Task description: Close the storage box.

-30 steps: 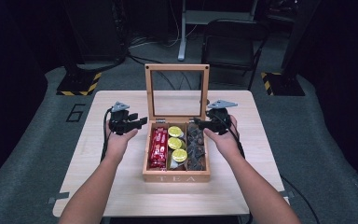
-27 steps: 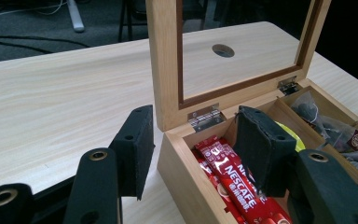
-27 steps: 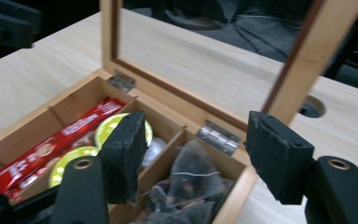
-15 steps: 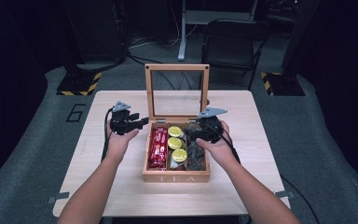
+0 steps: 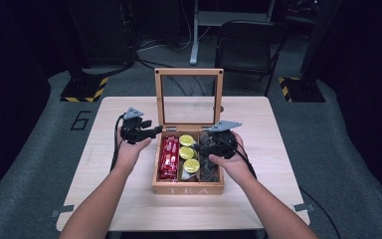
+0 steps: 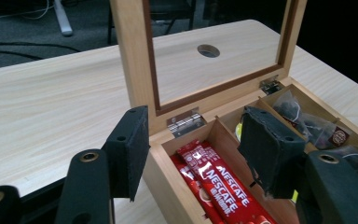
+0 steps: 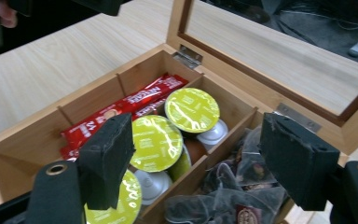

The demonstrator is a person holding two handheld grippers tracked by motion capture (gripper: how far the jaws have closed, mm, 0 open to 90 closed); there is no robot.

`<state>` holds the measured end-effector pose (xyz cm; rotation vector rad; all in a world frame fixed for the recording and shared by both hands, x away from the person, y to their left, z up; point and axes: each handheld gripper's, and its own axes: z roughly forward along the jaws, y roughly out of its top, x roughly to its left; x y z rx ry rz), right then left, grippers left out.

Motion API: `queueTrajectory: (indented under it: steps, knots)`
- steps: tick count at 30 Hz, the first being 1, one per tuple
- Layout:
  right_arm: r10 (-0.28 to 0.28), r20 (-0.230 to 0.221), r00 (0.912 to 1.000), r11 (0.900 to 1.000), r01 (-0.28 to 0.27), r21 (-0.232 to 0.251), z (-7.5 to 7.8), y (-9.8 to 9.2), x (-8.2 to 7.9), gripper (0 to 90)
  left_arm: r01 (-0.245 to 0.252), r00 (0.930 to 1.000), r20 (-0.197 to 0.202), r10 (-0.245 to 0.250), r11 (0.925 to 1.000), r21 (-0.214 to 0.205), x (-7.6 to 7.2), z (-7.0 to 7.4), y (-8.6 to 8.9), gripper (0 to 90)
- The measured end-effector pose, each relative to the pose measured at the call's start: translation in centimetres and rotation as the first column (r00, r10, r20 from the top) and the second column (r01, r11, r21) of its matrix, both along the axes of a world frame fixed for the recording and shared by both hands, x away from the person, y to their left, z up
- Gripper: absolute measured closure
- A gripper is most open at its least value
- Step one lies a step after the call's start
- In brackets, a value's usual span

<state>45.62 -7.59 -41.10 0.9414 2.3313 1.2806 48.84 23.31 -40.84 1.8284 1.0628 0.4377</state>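
Your forearms come in over the near edge of the pale wooden table point(image 5: 104, 199), a black two-jaw gripper in each hand, both at the open wooden tea box point(image 5: 187, 189) marked TEA on its near wall. Your right gripper point(image 5: 198, 148) hangs over the box's middle and right compartments; its jaws have just been opening and stand wide apart with nothing between the pads point(image 7: 107, 158). Below them, in the middle compartment, lie the round yellow-green capsules point(image 7: 156, 142), three in a row from near to far, some leaning on grey ones. In the right compartment sits a heap of dark, see-through mesh tea bags point(image 7: 223, 186). In the left compartment the red Nescafé sachets point(image 6: 219, 184) lie lengthwise. Your left gripper point(image 5: 153, 131) waits at the box's far left corner, just beside the hinge; its jaws have also just been opening and stand moderately apart, one pad point(image 6: 128, 147) outside the left wall, the other over the box, gripping nothing. Beyond, the glass-paned wooden lid point(image 5: 189, 94) stands upright on its hinges at the far side, and farther still a round hole point(image 6: 208, 50) shows in the tabletop.
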Motion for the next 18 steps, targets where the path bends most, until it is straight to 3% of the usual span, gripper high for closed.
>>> queueTrajectory:
  steps: [8, 18]
  knots:
    - [0.079, -0.023, 0.9966, 0.9969, -0.079, -0.009, -0.3, 0.6, -1.3, 23.4, 0.004, 1.0000, 0.002, -0.004, 0.9999, -0.012, -0.3, 0.2, 0.0, 41.2]
    - [0.124, -0.052, 0.9909, 0.9915, -0.126, -0.033, -1.9, 1.5, -2.4, 23.2, -0.005, 1.0000, 0.000, 0.005, 0.9998, -0.019, -0.2, 0.0, 0.3, 41.2]
